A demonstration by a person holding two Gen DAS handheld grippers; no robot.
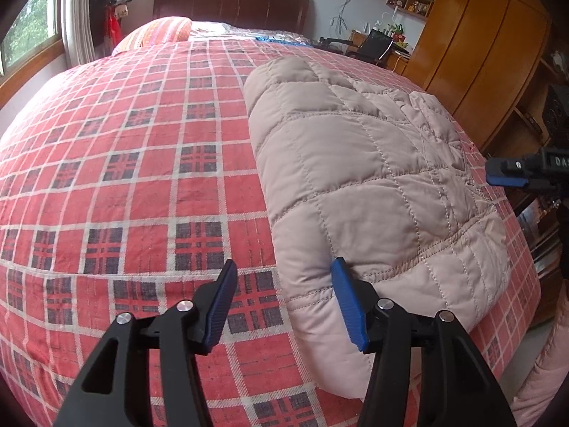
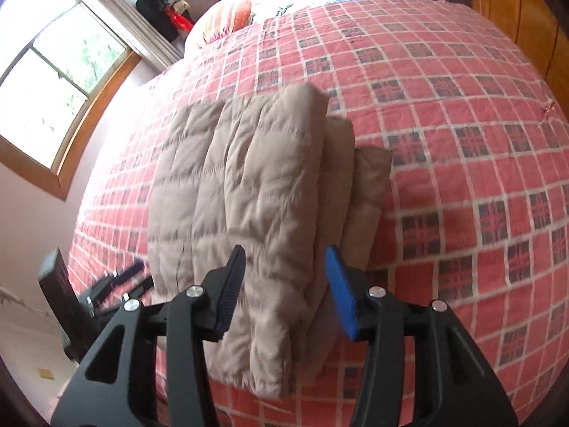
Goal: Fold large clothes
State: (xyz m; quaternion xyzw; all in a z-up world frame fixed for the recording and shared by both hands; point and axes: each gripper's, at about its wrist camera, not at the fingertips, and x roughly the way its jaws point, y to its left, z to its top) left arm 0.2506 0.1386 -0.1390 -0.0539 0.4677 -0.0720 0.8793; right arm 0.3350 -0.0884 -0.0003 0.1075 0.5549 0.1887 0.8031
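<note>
The bed [image 1: 124,185] carries a red plaid cover and fills both views; the jacket [image 1: 373,185], a beige quilted garment, lies on it near the edge closest to the person, already reduced to a thick layered bundle; from this the fold is judged nearly complete.

In the left wrist view the jacket's long axis runs from the near edge of the bed away toward the headboard [image 1: 231,9]; the rounded fold line forms its left side, and the looser layers lie on its right side; in the right wrist view three stacked layers step outward along the bundle's right edge.

The left gripper [image 1: 284,306] is spread wide and holds nothing; the jacket lies to its right and ahead; its right finger [image 1: 346,306] sits against the near left corner of the bundle, while its left finger [image 1: 220,309] is over bare cover.

The right gripper [image 2: 284,291] is likewise spread and empty; it points along the jacket's long axis from the near end; the near end of the bundle lies between its fingers, though contact cannot be confirmed.

Judgement: the right gripper is the better aligned for any final press or tidy, since the bundle is centred ahead of it; the left gripper must shift right to engage more than the corner.
</note>
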